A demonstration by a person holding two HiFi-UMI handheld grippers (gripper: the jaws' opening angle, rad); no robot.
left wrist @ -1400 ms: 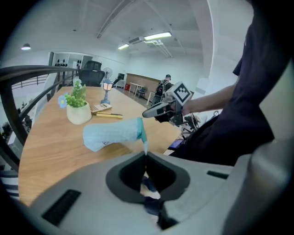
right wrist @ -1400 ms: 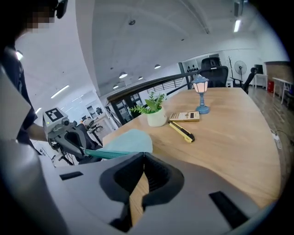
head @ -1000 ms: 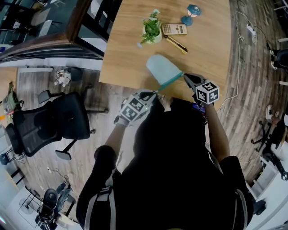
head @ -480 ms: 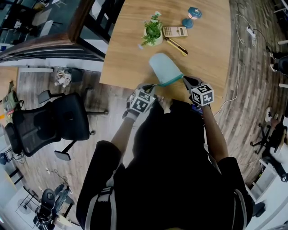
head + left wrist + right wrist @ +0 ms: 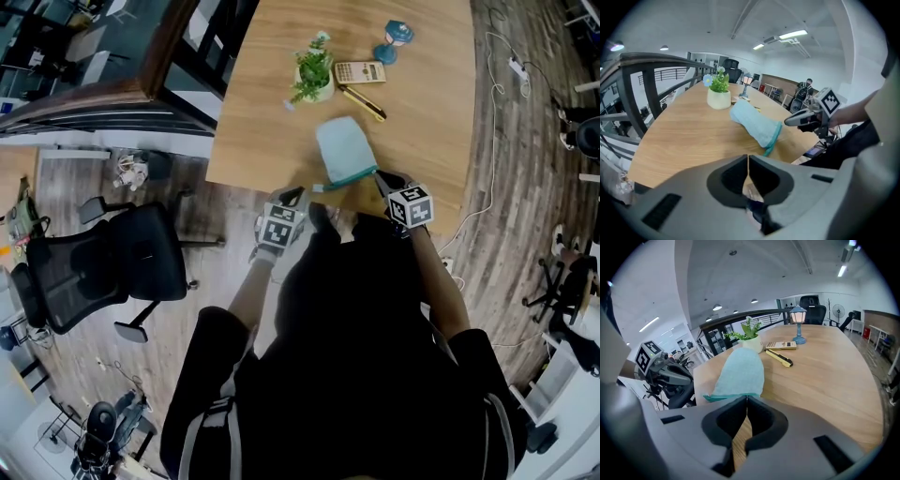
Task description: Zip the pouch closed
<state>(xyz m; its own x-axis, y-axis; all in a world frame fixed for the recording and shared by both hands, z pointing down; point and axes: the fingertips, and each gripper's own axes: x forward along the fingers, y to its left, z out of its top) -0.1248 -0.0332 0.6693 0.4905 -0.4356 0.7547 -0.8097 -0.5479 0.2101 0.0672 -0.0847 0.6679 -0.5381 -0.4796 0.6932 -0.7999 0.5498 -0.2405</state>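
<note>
The light blue pouch (image 5: 344, 150) lies flat on the wooden table (image 5: 262, 103), its teal zipper edge (image 5: 343, 180) toward me. In the right gripper view the pouch (image 5: 740, 370) stretches away from the jaws. My right gripper (image 5: 379, 176) is shut, with its tips at the right end of the teal edge (image 5: 733, 395), pinching the pouch there. My left gripper (image 5: 299, 194) is shut with nothing between its jaws. It sits just short of the left end of the teal edge (image 5: 769, 149). The left gripper view also shows the right gripper (image 5: 787, 122) at the pouch's corner.
A potted plant (image 5: 314, 73), a calculator (image 5: 361, 71), a yellow utility knife (image 5: 364, 102) and a small blue lamp (image 5: 394, 39) stand on the table beyond the pouch. The table's near edge (image 5: 244, 180) is by my hands. An office chair (image 5: 112, 267) stands on the floor at left.
Both grippers have come down and closer together. The pouch, stretched between them above the table before, now lies on the tabletop, and the left gripper's tip is off the zipper edge.
</note>
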